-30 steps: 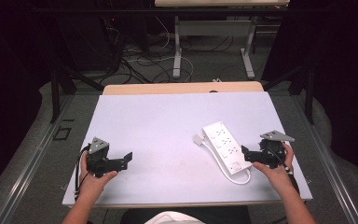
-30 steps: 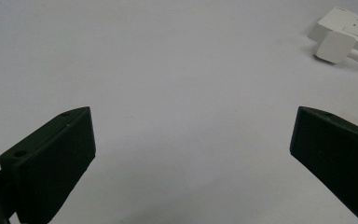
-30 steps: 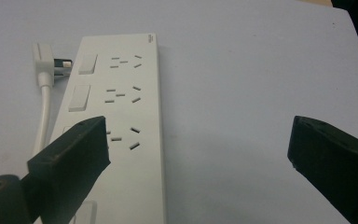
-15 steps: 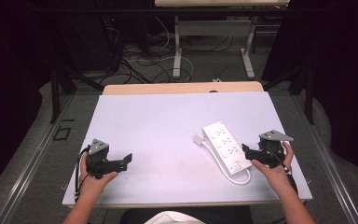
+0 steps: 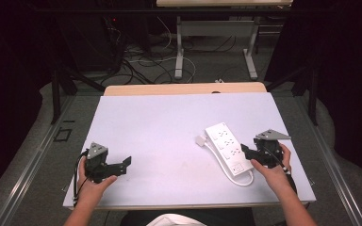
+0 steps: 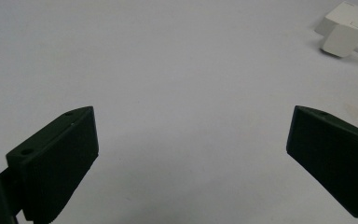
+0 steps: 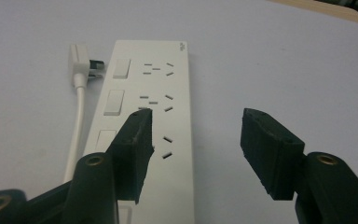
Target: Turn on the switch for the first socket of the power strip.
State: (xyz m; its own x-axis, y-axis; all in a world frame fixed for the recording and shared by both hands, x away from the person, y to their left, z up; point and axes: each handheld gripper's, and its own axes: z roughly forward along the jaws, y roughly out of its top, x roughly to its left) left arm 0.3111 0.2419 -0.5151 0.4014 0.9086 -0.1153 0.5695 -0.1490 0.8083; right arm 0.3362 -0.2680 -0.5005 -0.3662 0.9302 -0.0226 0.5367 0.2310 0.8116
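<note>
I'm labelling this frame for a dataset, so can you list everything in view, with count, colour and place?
power strip: one, white, three switches, right half of the table, by the right gripper
plug: one, white, on its cord beside the strip's far end
table: one, pale grey top
floor cables: several, black and white, beyond the table
left gripper: one, black, near-left of table, jaws wide open over bare surface
right gripper: one, black, jaws have just been closing, one over the strip's near end, one beside it, not pressing

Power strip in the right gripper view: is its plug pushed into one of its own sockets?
No. The plug lies on the table beside the power strip.
</note>
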